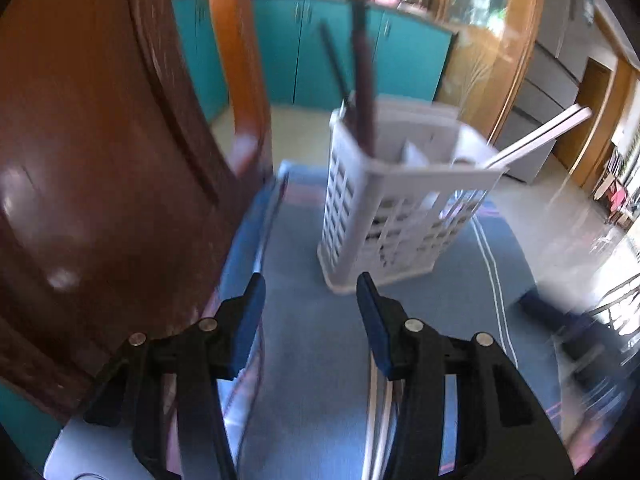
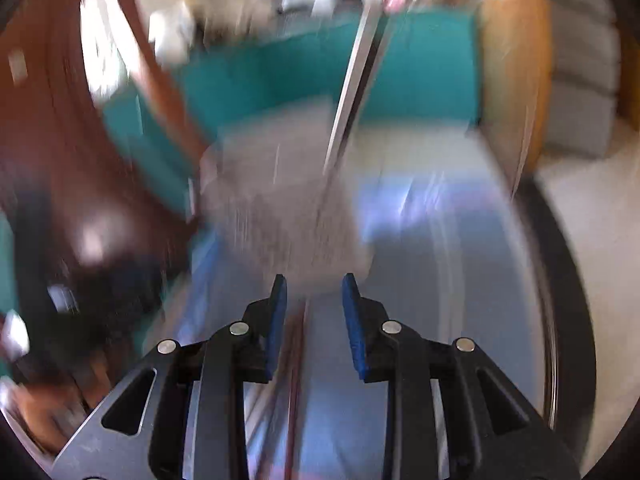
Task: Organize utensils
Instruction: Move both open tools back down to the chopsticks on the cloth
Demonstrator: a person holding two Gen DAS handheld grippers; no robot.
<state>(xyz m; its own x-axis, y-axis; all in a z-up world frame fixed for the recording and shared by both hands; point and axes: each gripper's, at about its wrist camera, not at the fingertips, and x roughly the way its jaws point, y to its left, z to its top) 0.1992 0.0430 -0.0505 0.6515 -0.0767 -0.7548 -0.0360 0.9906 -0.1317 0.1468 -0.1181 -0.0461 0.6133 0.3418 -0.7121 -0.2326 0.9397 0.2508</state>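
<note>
A white slotted utensil caddy stands on a blue cloth. Dark brown chopsticks stick up from its far left compartment and a pair of white chopsticks leans out to the right. My left gripper is open and empty, just short of the caddy's base. The right wrist view is heavily blurred: the caddy shows as a pale smear with a light stick rising from it. My right gripper is open and empty in front of it.
A dark brown wooden chair back stands close on the left; it also shows in the right wrist view. Teal cabinets lie behind. A dark object sits at the cloth's right edge.
</note>
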